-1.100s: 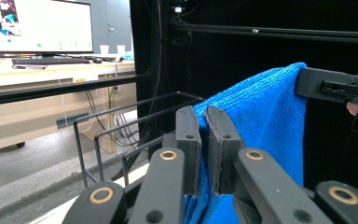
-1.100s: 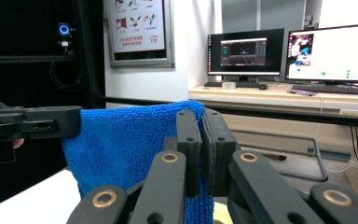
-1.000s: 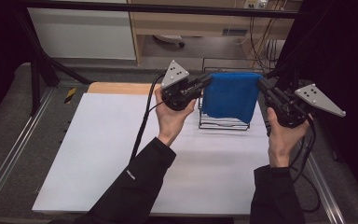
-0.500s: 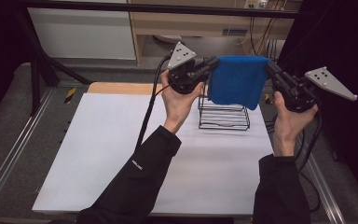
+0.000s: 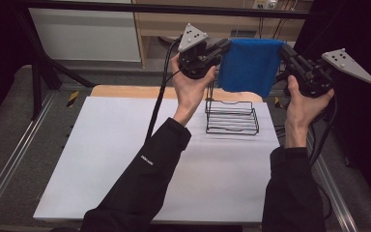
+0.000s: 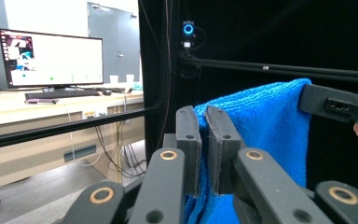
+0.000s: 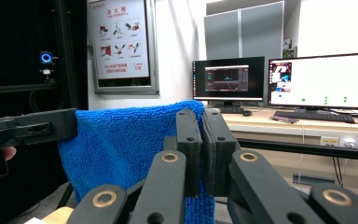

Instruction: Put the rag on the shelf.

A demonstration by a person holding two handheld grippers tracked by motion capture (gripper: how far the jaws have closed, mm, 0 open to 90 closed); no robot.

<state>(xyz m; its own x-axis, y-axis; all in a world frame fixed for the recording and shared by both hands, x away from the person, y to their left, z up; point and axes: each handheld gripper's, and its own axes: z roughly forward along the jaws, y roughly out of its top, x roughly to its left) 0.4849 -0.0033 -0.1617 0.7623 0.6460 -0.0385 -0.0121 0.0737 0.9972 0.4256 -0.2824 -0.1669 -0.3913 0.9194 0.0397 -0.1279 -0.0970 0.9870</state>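
Observation:
A blue towel (image 5: 248,67) hangs stretched between my two grippers, high above the far end of the table. My left gripper (image 5: 223,47) is shut on the towel's left top corner, and my right gripper (image 5: 286,50) is shut on its right top corner. In the left gripper view the black jaws (image 6: 204,140) pinch the towel (image 6: 261,126) edge, with the other gripper (image 6: 338,103) on the far corner. The right gripper view has its jaws (image 7: 203,140) clamped on the towel (image 7: 121,144). Below the cloth stands a black wire rack (image 5: 232,116), empty.
The white table top (image 5: 125,159) spreads toward me, with a wooden strip (image 5: 125,92) at its far edge. Metal rails (image 5: 9,154) run along both sides. A black frame bar (image 5: 174,8) crosses overhead behind the grippers. Desks with monitors (image 7: 321,79) lie beyond.
Both hands have risen and moved away from me, lifting the blue towel clear of the wire rack. It now hangs well above the rack instead of resting on it.

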